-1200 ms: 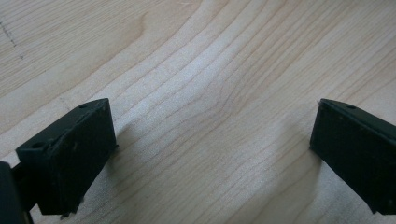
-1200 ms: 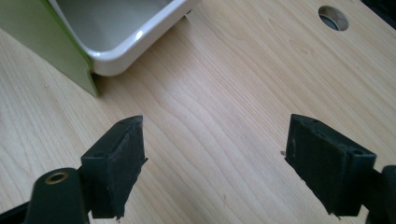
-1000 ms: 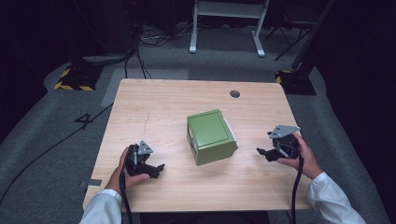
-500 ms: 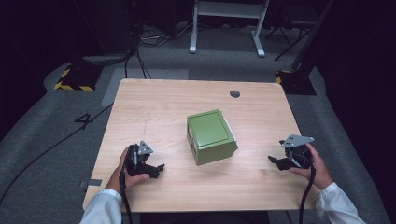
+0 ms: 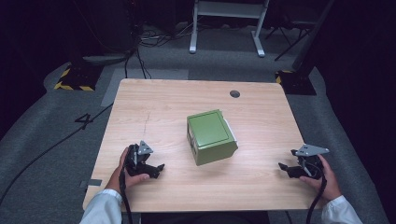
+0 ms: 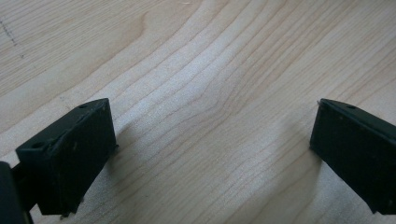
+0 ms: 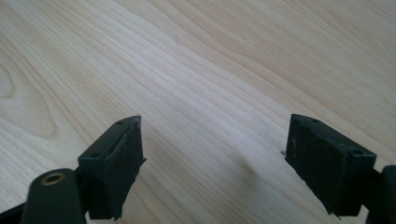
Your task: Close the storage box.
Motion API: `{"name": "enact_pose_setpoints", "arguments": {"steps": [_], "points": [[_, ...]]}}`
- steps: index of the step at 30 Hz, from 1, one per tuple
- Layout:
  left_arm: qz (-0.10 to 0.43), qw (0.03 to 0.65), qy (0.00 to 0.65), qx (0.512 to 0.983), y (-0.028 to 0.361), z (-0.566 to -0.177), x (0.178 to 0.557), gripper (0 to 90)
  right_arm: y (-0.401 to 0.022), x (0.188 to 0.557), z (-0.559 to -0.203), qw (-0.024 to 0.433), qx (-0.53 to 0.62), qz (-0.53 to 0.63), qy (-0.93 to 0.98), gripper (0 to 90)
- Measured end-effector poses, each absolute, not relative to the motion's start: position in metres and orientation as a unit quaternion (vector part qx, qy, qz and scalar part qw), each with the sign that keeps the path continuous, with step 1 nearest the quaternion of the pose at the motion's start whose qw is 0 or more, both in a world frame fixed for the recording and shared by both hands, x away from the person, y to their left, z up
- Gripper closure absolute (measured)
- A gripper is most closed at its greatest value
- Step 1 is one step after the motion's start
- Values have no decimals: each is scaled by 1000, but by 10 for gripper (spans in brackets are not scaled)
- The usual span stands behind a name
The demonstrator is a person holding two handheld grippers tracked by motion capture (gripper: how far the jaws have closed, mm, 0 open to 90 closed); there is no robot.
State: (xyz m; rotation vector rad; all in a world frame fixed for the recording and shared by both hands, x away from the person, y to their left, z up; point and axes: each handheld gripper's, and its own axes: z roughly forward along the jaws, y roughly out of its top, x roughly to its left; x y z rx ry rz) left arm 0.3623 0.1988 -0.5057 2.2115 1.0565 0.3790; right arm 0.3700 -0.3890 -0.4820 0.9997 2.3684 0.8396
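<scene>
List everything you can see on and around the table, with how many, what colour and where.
Box: one, green, near the middle of the table, apart from both tongs.
Table: one, light wood, centre of the high view.
Cable hole: one, dark, far right part of the tabletop.
Floor marker: one, yellow and black stripes, on the grey carpet past the far left corner.
Stand legs: one pair, white, on the floor beyond the table.
Left tongs: one, black, near left of the table, jaws wide apart with nothing between them.
Right tongs: one, black, near right edge, jaws wide apart with nothing between them.
</scene>
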Motion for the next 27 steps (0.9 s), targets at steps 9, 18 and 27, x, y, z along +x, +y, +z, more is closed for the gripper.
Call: {"name": "enact_pose_setpoints", "arguments": {"steps": [9,18,27], "points": [[144,325,403,843,199,-506,362,5,-410,362,-500,194,408,342,824,165],[145,323,402,844,199,-506,362,5,-414,361,-504,191,425,355,810,153],[144,324,401,845,199,-506,363,3,-414,360,-504,192,427,354,809,152]]}}
